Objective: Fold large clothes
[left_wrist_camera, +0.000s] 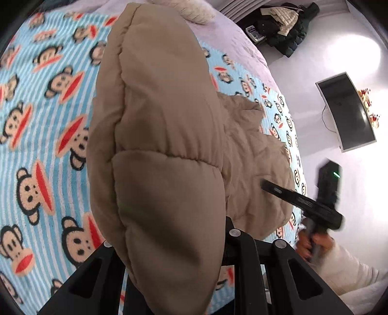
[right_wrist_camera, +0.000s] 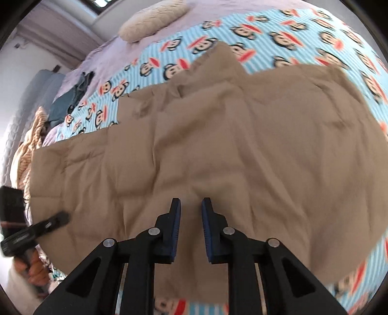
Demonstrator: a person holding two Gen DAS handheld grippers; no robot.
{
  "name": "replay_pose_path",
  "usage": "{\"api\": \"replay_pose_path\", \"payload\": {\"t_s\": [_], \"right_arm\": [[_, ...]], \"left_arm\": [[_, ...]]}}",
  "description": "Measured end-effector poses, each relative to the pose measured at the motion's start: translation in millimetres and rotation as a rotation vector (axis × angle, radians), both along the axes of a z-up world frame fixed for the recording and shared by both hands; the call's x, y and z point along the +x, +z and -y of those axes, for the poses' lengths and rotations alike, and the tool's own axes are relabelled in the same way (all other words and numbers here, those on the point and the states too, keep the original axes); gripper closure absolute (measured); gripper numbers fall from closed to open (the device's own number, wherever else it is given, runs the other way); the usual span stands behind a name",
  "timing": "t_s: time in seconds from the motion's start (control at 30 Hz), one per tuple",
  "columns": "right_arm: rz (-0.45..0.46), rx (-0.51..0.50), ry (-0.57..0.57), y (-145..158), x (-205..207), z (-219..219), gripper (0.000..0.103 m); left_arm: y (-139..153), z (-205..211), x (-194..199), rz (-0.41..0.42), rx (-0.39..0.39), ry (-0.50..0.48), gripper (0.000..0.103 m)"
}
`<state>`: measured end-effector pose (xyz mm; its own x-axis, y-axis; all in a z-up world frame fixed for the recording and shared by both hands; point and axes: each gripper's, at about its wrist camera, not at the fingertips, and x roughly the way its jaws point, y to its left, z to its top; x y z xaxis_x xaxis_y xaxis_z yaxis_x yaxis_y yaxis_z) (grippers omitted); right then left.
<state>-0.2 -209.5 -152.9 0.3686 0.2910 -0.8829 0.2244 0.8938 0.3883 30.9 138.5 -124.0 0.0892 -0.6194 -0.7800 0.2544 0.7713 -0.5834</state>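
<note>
Your left tool (left_wrist_camera: 169, 242) is clamped on the tan padded coat (right_wrist_camera: 218, 145), lifting one part off the bed (left_wrist_camera: 36, 121) to fold it; your right tool (right_wrist_camera: 191, 218) hovers nearly closed, gripping nothing.

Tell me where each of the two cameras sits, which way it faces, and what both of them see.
Left wrist: on the left gripper, looking down along jaws shut on a lifted fold of the tan quilted padded jacket; the right gripper and the hand holding it show at right.
Right wrist: on the right gripper, looking down at the jacket spread flat, jaws slightly apart with nothing between them; the left gripper shows at lower left.
Shared: the jacket, the blue-striped monkey-print blanket, the pale fluffy pillow.
</note>
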Motion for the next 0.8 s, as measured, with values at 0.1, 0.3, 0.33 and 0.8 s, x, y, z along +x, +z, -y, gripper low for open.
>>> {"api": "replay_pose_path", "payload": {"t_s": [0.1, 0.3, 0.33, 0.8], "right_arm": [[0.004, 0.044, 0.020, -19.9, 26.2, 2.9, 0.083], [-0.026, 0.157, 0.044, -50.7, 59.0, 15.8, 0.087], [-0.035, 0.182, 0.045, -55.9, 62.9, 19.1, 0.088], [-0.050, 0.370, -0.037, -37.0, 37.7, 111.8, 0.091]], "left_arm": [[33.0, 30.5, -12.2, 0.046, 0.022, -0.004, 0.081], [85.0, 106.3, -30.5, 0.105, 0.031, -0.007, 0.081], [88.8, 111.2, -32.6, 0.107, 0.031, -0.008, 0.081], [75.3, 257.6, -39.8, 0.081, 0.099, -0.119, 0.081]]}}
